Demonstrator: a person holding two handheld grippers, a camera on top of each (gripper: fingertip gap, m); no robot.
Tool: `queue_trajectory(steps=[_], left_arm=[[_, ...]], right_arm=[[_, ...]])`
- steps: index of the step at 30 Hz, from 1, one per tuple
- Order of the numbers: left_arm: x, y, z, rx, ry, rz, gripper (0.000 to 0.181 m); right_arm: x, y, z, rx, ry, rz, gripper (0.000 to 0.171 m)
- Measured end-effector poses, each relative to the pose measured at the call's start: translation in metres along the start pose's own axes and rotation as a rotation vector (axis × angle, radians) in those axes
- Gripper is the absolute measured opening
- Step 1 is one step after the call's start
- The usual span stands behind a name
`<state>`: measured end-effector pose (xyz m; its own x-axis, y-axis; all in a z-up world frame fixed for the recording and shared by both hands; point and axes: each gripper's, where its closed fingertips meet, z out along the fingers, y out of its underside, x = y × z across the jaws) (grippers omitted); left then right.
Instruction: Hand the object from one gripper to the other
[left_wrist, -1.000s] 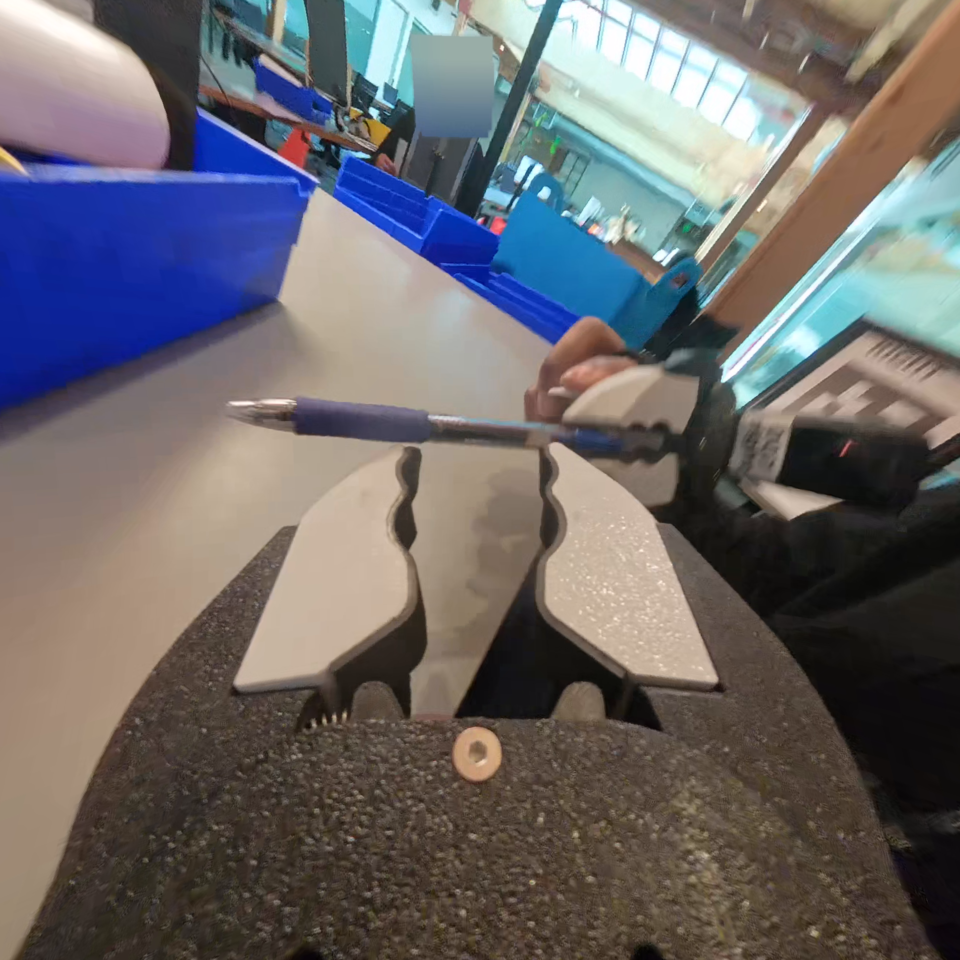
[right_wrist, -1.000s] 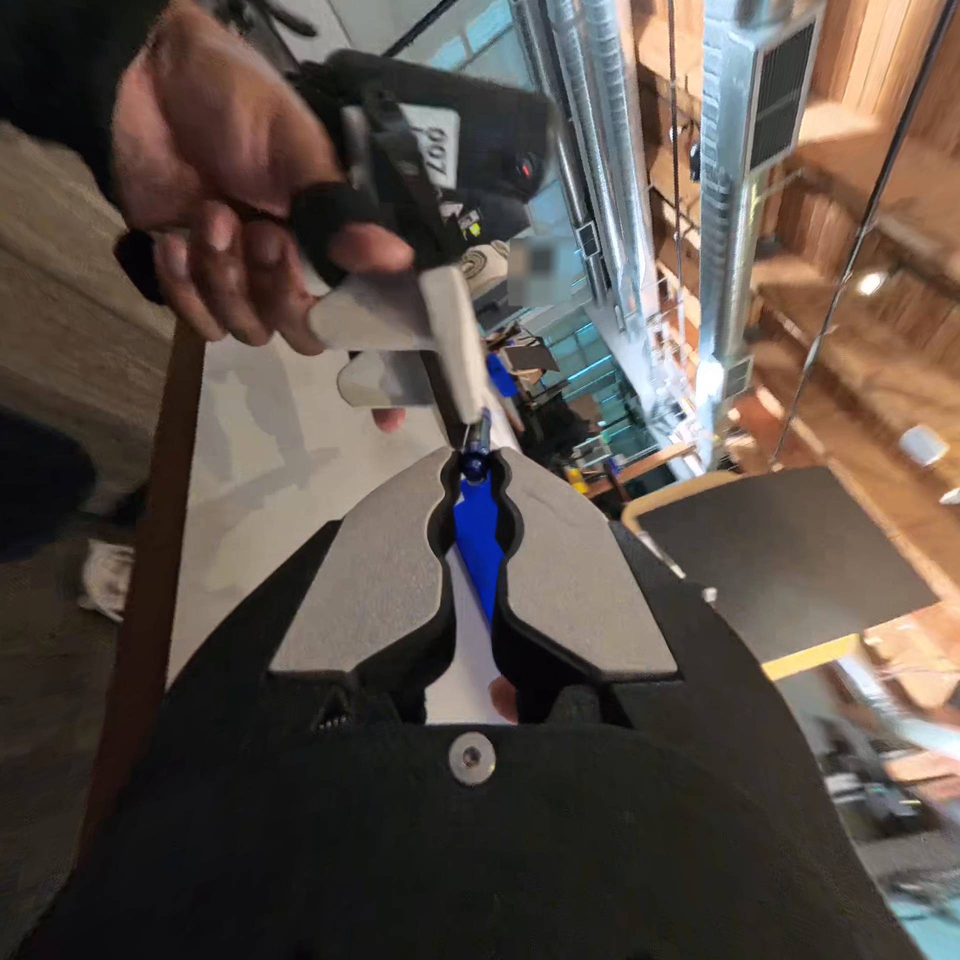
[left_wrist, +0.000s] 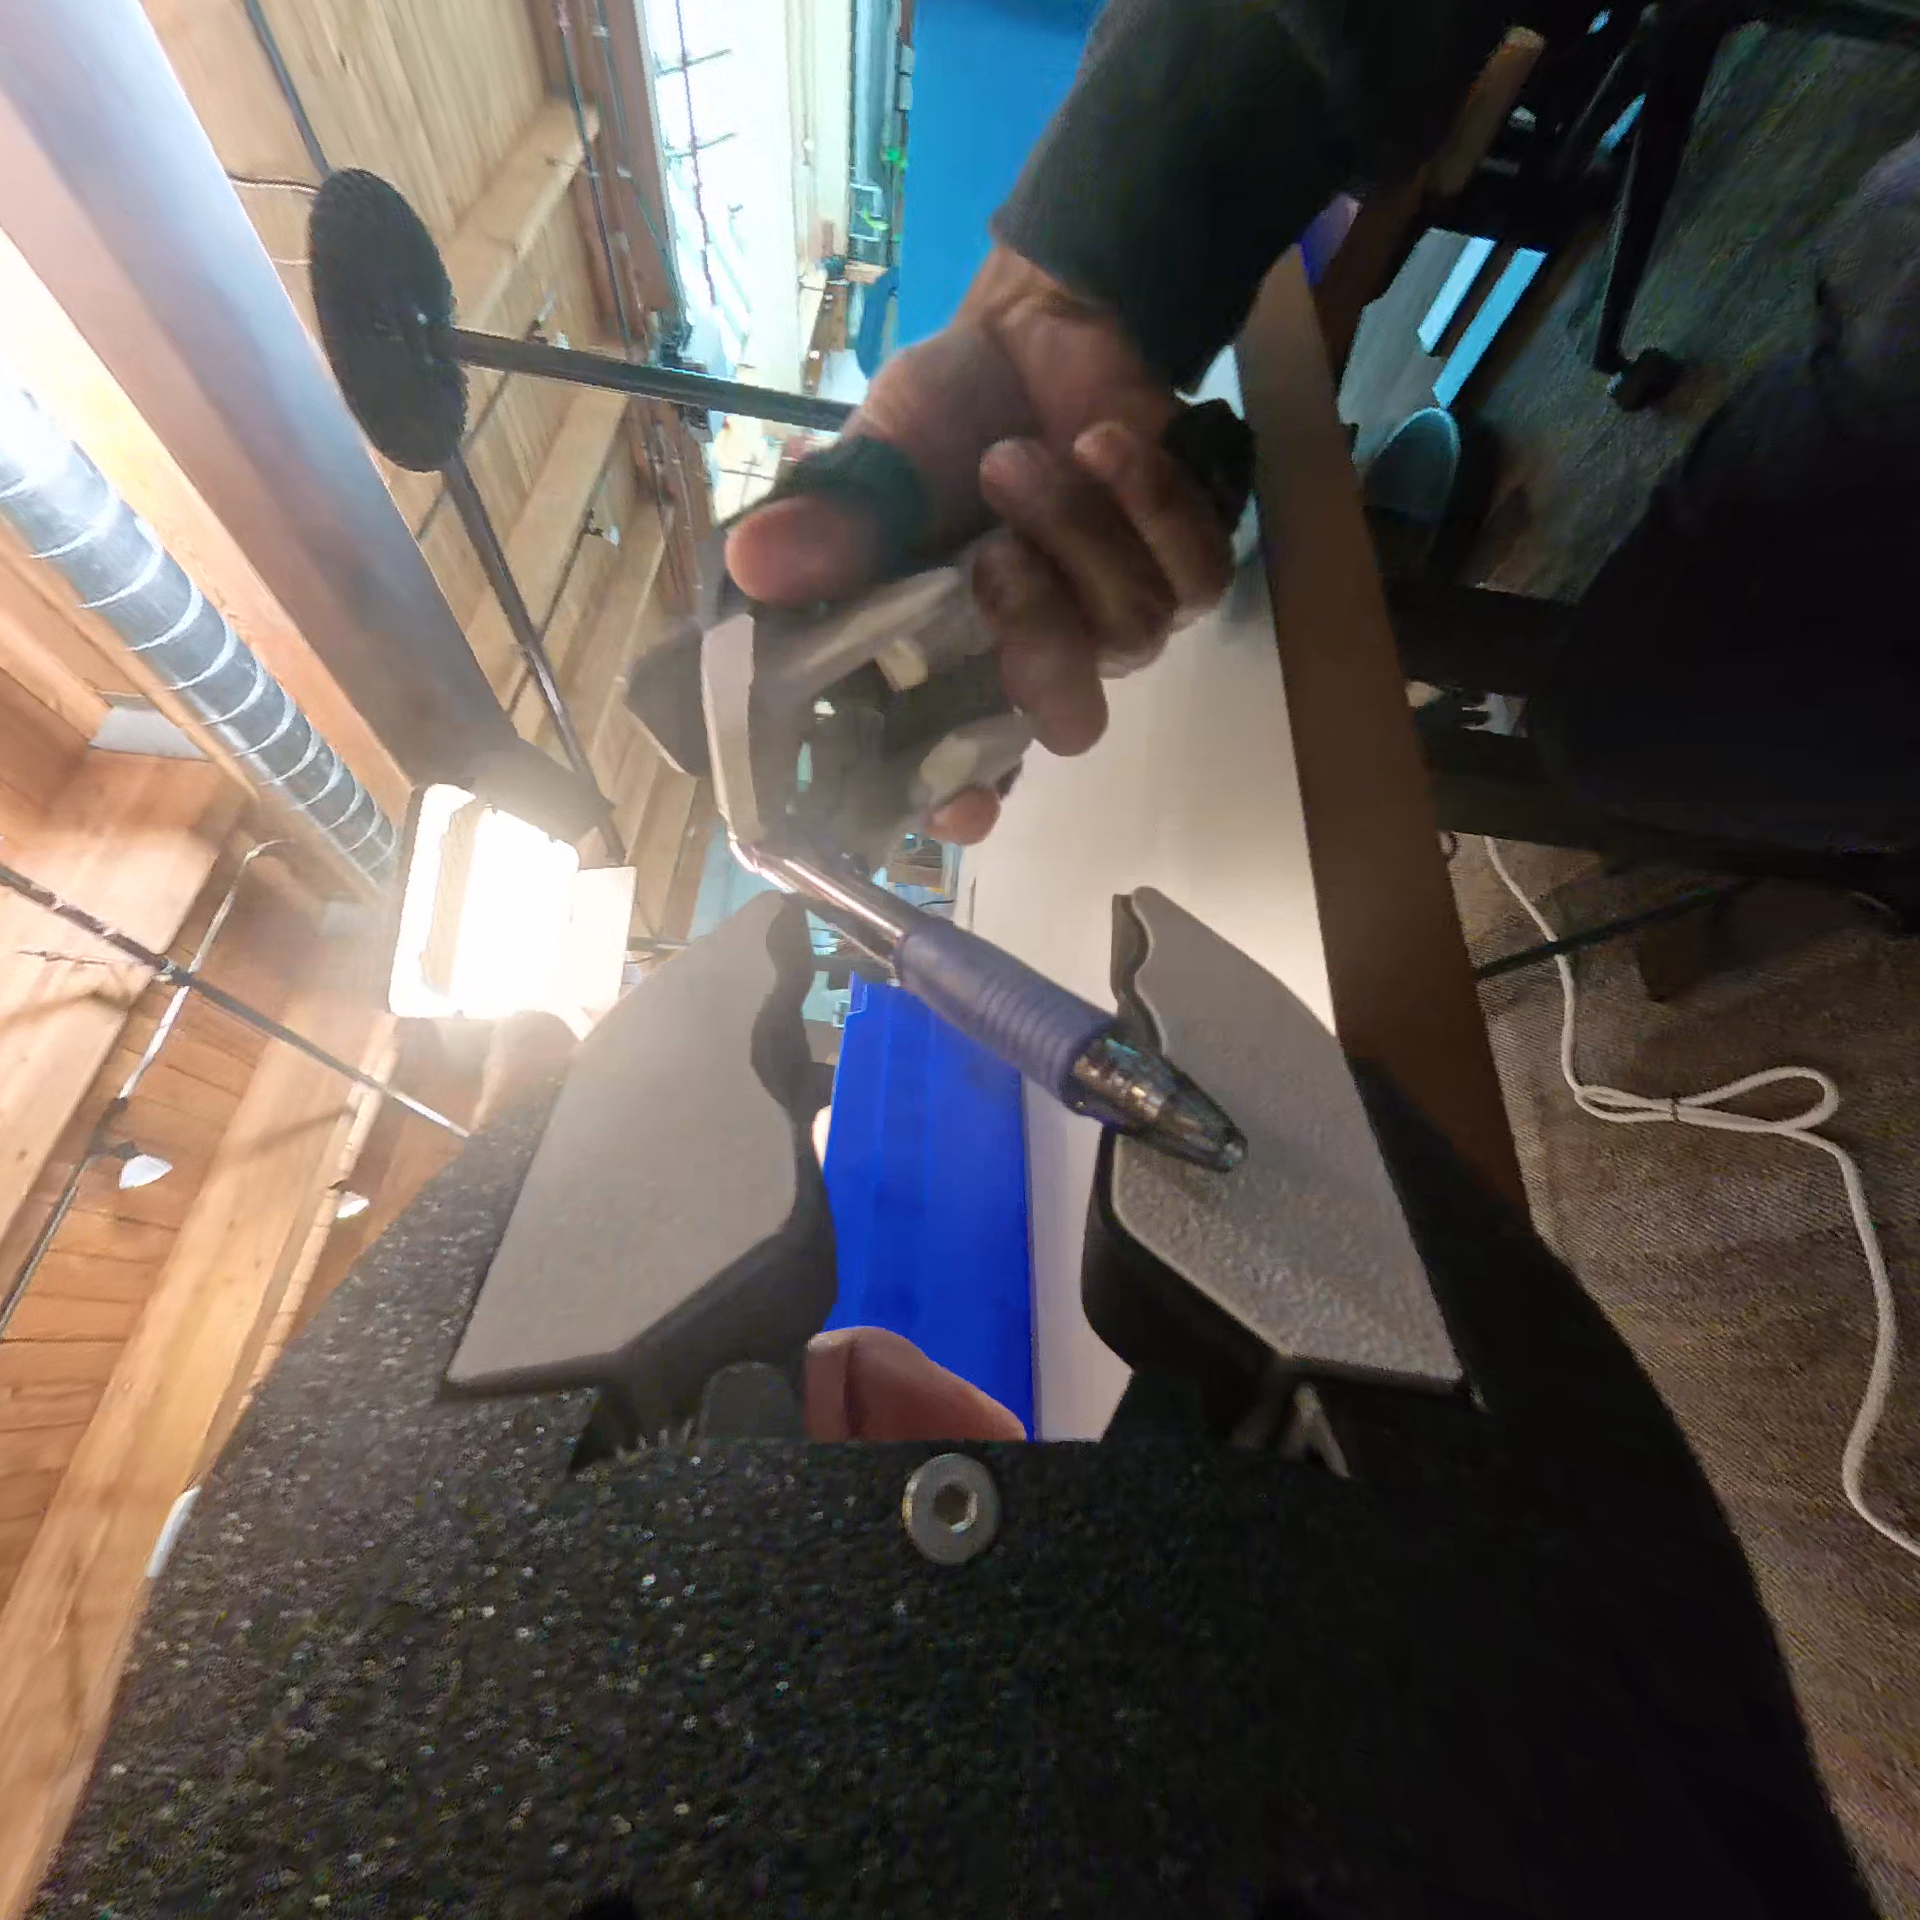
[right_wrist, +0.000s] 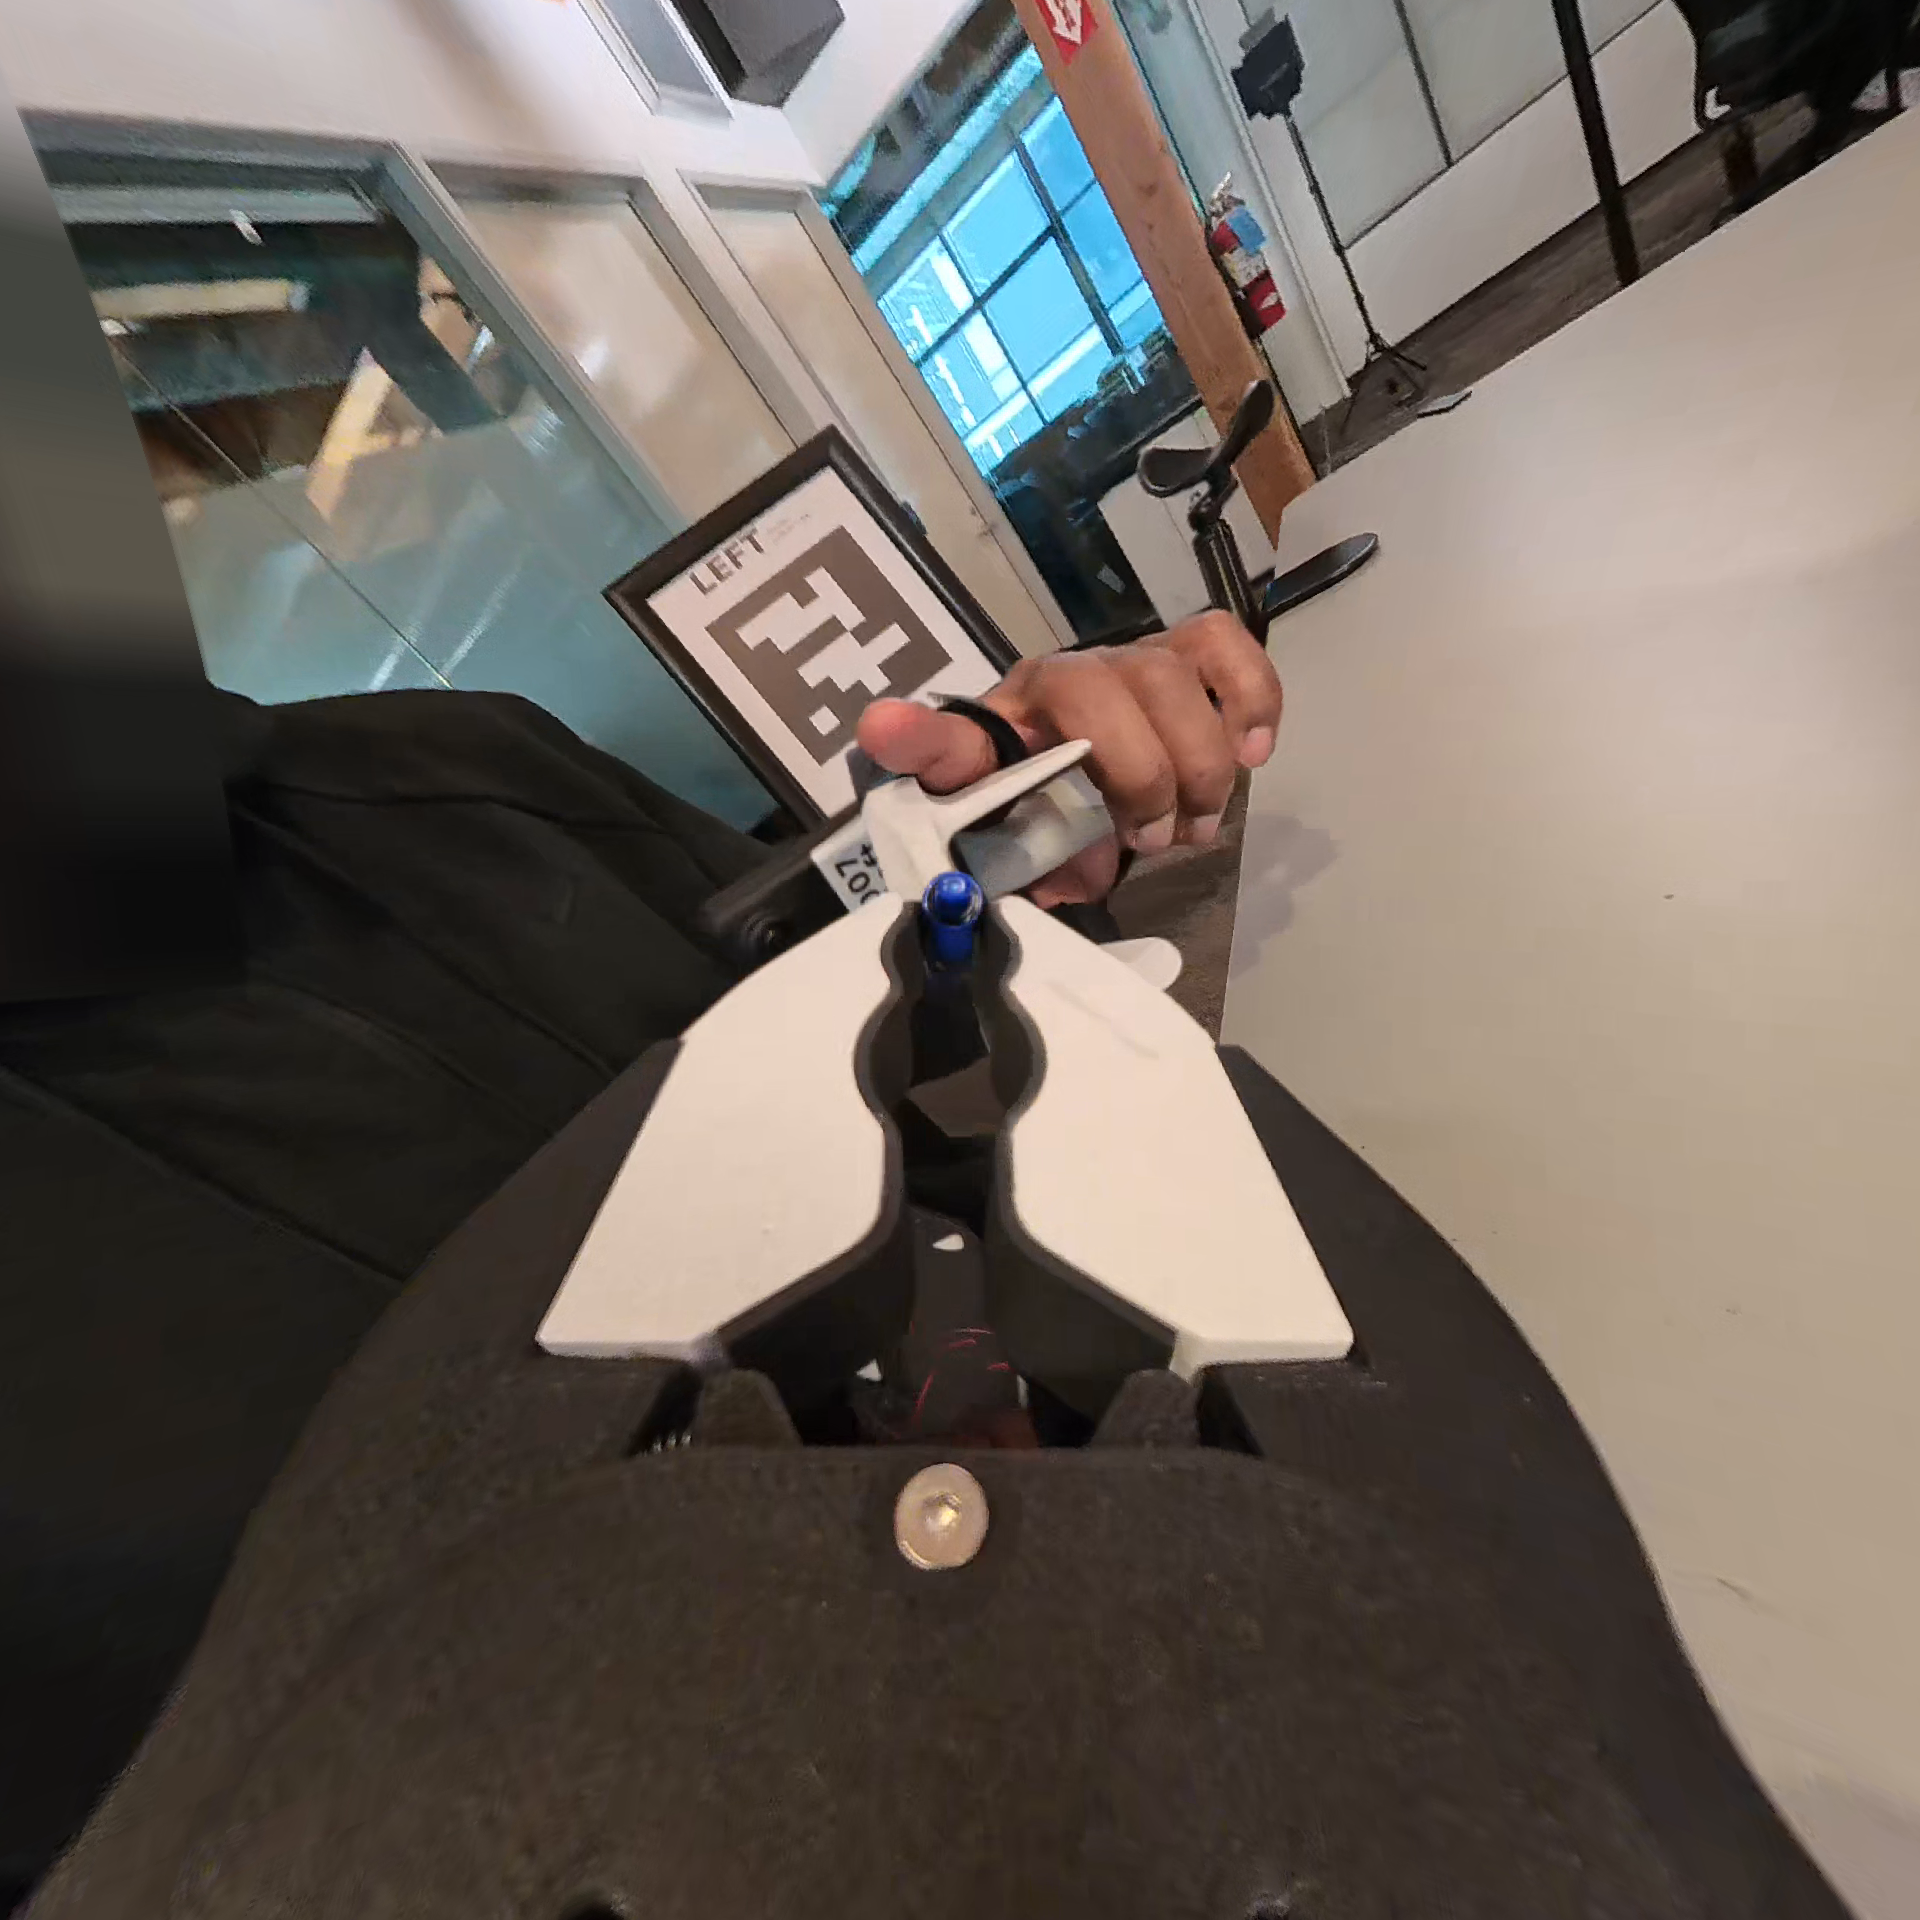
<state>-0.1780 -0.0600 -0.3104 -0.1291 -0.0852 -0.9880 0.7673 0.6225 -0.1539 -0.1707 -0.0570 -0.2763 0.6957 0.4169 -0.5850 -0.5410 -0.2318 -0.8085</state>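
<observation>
The right gripper grips the pen, so the wide-open left gripper should squeeze its grip at 12 o'clock first.

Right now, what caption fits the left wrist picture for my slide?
Right gripper holds a pen across the open left gripper, above a blue bin.

grey carpet, wooden ceiling, glass partitions

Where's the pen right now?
The pen is clamped at its back end in the right hand-held gripper; in the left wrist view its tip lies between the open left hand-held gripper fingers.
</observation>
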Motion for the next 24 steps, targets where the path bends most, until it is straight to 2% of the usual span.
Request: queue_trajectory(steps=[3,6,11,14,19,22,24], left_arm=[[-0.004,-0.004,0.004,0.016,-0.073,0.001,0.055],[0.004,-0.005,0.01,0.02,-0.074,0.006,0.047],[-0.009,-0.005,0.009,0.017,-0.152,-0.022,0.023],[-0.021,-0.001,0.005,0.012,-0.169,-0.13,0.012],[-0.035,0.012,0.001,-0.022,-0.147,-0.383,0.011],[-0.048,0.012,-0.001,-0.017,-0.13,-0.549,0.011],[-0.062,0.014,-0.006,-0.009,-0.142,-0.681,0.011]], right_arm=[[0.01,-0.005,-0.001,0.05,0.005,0.078,0.011],[0.016,-0.008,0.001,0.068,0.031,0.105,0.01],[0.03,-0.011,-0.001,0.094,0.103,0.143,0.013],[0.041,-0.011,-0.001,0.094,0.183,0.102,0.018],[0.05,-0.016,-0.004,0.086,0.307,-0.063,0.028],[0.044,-0.019,-0.005,0.096,0.297,-0.127,0.031],[0.048,-0.021,-0.008,0.094,0.356,-0.159,0.03]])
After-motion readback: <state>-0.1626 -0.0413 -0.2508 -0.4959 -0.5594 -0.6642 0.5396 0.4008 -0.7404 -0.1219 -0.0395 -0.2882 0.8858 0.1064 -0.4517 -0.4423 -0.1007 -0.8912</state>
